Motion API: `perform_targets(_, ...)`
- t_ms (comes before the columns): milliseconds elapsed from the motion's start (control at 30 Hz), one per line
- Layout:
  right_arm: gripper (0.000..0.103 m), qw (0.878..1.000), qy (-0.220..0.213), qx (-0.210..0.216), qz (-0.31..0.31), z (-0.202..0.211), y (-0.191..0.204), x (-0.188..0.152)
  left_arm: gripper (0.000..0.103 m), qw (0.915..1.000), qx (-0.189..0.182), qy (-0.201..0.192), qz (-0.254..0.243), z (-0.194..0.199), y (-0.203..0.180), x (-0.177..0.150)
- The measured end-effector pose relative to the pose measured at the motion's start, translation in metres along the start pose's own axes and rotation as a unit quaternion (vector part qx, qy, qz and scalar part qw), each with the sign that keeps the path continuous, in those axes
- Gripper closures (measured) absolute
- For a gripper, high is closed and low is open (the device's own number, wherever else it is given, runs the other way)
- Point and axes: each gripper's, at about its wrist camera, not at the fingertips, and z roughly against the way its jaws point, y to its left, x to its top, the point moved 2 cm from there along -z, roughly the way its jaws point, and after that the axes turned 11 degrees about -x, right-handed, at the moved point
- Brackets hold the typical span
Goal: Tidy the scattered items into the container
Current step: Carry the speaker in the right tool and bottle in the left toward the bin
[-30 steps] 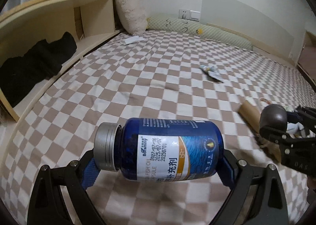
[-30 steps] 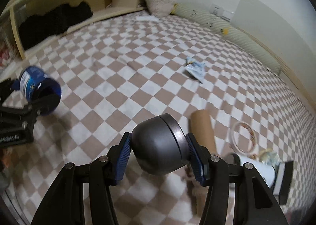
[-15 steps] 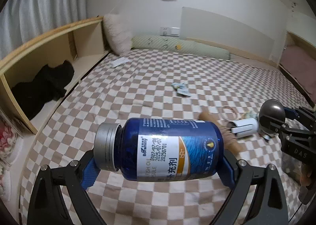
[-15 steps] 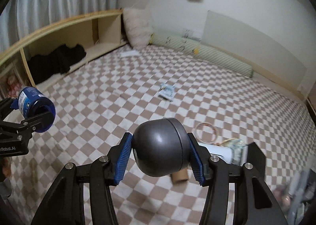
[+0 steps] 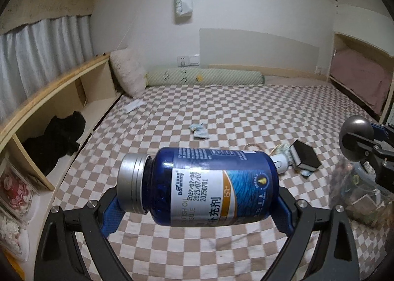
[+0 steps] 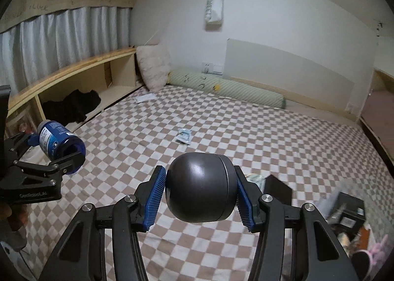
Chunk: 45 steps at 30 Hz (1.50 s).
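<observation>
Left wrist view: the left hand-held gripper (image 5: pixel 197 209) clamps a blue bottle (image 5: pixel 209 185) sideways, cap left, above the bed (image 5: pixel 246 108) — a clear container (image 5: pixel 359 197) sits toward the bed's right edge.

Right wrist view: the right hand-held gripper (image 6: pixel 200 198) grips a dark round object (image 6: pixel 200 187) — nearer the container, lower right.

1 blue bottle (image 5: pixel 209 187), 1 grey ball-shaped object (image 6: pixel 200 187), 1 crumpled packet (image 5: pixel 199 131), 1 black box (image 5: pixel 306 157), 2 tools
</observation>
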Motion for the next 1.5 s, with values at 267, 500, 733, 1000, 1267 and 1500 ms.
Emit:
perform_targets(267,0.048,0.999,-0.013,-0.025,-0.019,0.034,-0.043,-0.004,0.006,0.9996,-0.020,-0.016,-0.013,0.019,-0.046,0.013)
perform_targets(500,0.048,0.998,-0.018,-0.053,-0.026,0.048,-0.078,-0.019,0.006,0.9988,-0.045,-0.015,-0.013,0.017,-0.078,0.017)
perform_targets(733,0.048,0.995,-0.011,-0.087,-0.056,0.053,-0.123,-0.044,0.006,0.9969,-0.074,-0.011,-0.023,0.006,-0.117,0.022)
perform_targets(1000,0.048,0.983,-0.011,-0.146,-0.108,0.059,-0.194,-0.067,0.006,0.9932,-0.107,-0.022,-0.040,-0.006,-0.170,0.026)
perform_targets(1267,0.063,0.963,0.006,-0.202,-0.178,0.061,-0.267,-0.092,0.006,0.9864,-0.152,-0.005,-0.061,-0.036,-0.223,0.023)
perform_targets(1500,0.072,0.943,0.074,-0.239,-0.218,0.035,-0.314,-0.130,0.006,0.9775,-0.194,0.019,-0.081,-0.066,-0.272,0.020)
